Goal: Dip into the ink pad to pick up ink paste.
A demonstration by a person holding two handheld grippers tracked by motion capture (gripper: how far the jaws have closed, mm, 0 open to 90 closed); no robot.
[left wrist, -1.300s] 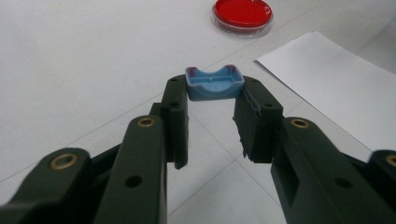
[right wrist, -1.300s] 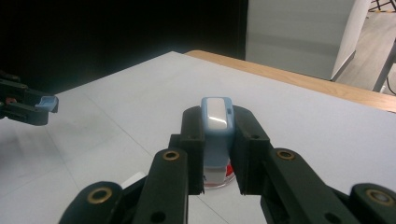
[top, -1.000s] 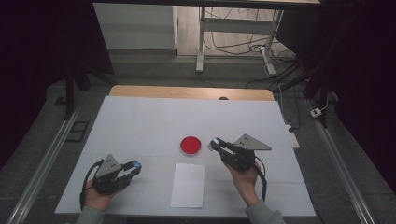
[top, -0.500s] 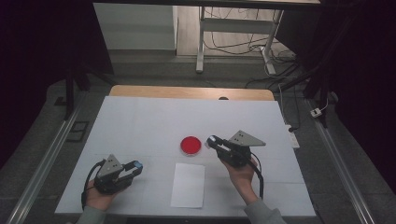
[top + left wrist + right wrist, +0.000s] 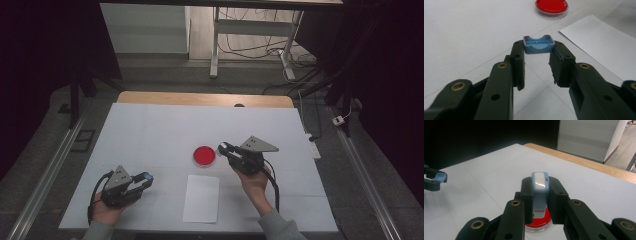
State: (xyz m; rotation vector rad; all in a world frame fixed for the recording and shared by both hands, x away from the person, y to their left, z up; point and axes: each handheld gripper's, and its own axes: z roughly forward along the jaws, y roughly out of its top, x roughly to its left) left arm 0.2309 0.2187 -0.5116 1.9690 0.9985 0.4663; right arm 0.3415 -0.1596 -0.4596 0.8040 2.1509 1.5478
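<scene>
A round red dish [image 5: 204, 156] sits mid-table; it also lies at the top of the left gripper view [image 5: 551, 7] and under the jaws in the right gripper view [image 5: 537, 222]. My right gripper [image 5: 223, 148] hovers just right of the dish, shut on a blue and white stamp-like piece [image 5: 540, 190]. Near the front left my left gripper [image 5: 147, 178] is shut on a small blue cap [image 5: 538, 44], seen far off in the right gripper view as the blue cap [image 5: 439, 177]. A white paper sheet [image 5: 201, 198] lies between the hands.
The white table top [image 5: 150, 130] ends at a wooden strip [image 5: 205, 99] at the back. Beyond stand desk legs and cables [image 5: 280, 45] on the floor. A metal rail [image 5: 45, 170] runs along the left side.
My right gripper has moved left and slightly forward toward the red dish with the blue and white piece. The left gripper has stayed put.
</scene>
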